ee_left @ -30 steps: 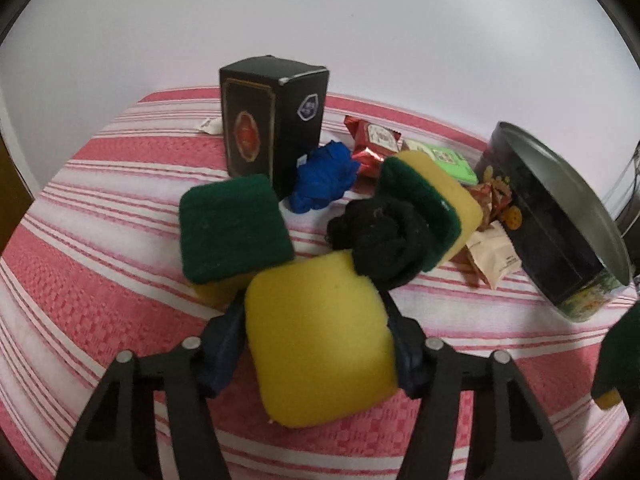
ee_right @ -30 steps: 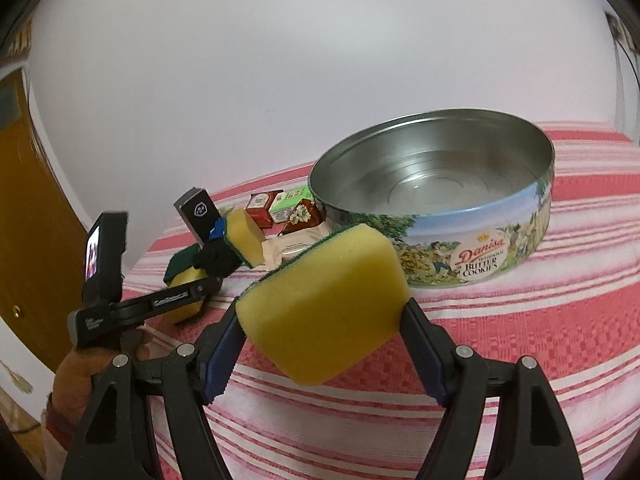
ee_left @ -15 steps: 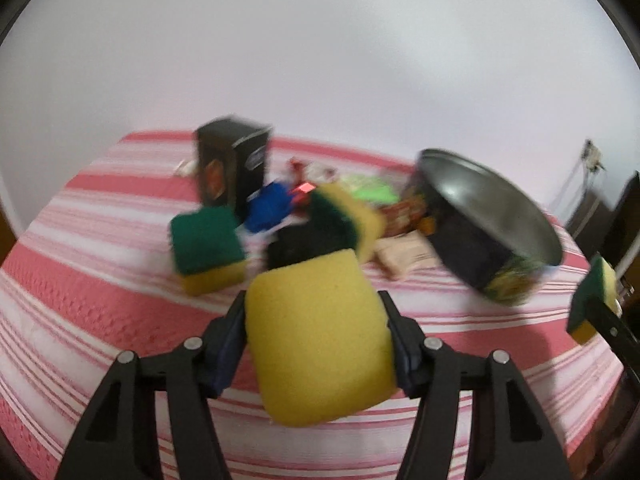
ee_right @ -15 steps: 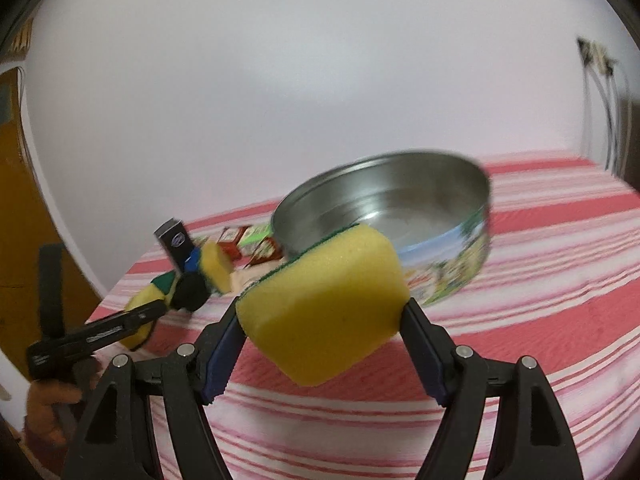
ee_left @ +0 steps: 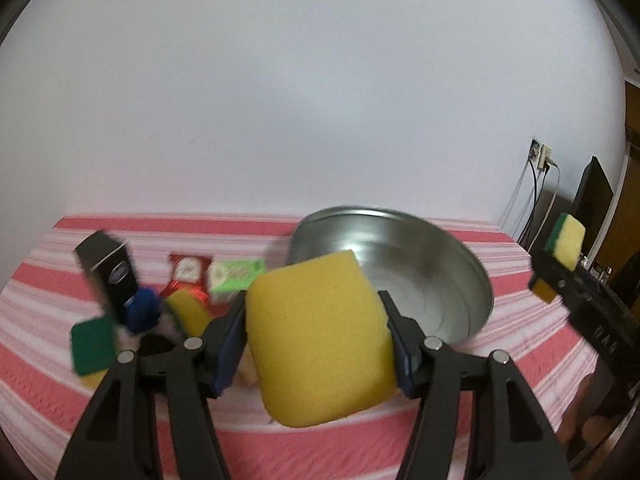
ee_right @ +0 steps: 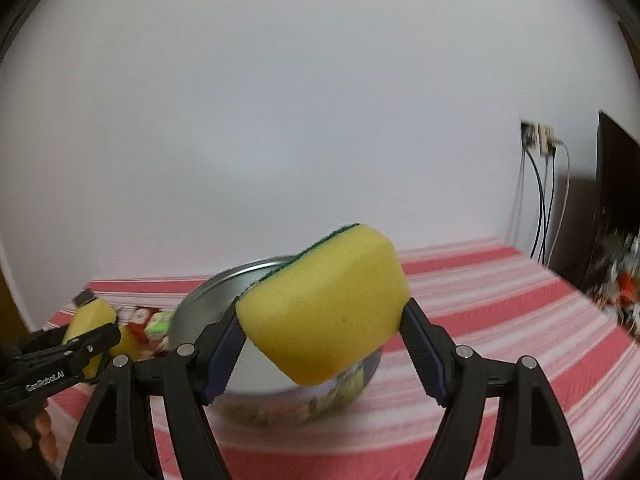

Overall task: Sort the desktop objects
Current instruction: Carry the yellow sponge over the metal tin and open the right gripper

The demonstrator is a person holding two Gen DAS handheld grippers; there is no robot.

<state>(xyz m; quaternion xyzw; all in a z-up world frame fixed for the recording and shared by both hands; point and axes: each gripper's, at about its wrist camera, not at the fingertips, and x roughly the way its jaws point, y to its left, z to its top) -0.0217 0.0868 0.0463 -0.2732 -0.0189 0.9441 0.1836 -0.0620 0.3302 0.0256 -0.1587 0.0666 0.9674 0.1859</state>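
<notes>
We hold a yellow sponge [ee_left: 320, 340] clamped in the left gripper [ee_left: 316, 344], its blue pads pressed into both sides, and a second yellow sponge with a green scouring face [ee_right: 324, 304] pinched the same way in the right gripper [ee_right: 324, 332]. Both sponges are off the cloth, in the air. A second ago each sat low, just above the red-striped tablecloth [ee_left: 360, 436], with the clutter close in front of the left one; now both have risen and swung toward the round cookie tin [ee_left: 436, 280], whose bare metal floor shows open behind the left sponge. In the right wrist view the tin [ee_right: 224, 292] sits directly behind and below the sponge, its printed wall partly hidden. The grips have not altered during the lift. Left behind on the cloth, blurred by motion: a black box [ee_left: 110, 276], a blue wad [ee_left: 142, 312], a green-faced sponge [ee_left: 90, 346], another yellow sponge [ee_left: 188, 312], and red and green snack packets [ee_left: 236, 276]. We judge this the carry stage, both sponges bound for the tin together. The next move likely needs each gripper brought over the rim before release; two bulky sponges arriving at once could crowd one another.
</notes>
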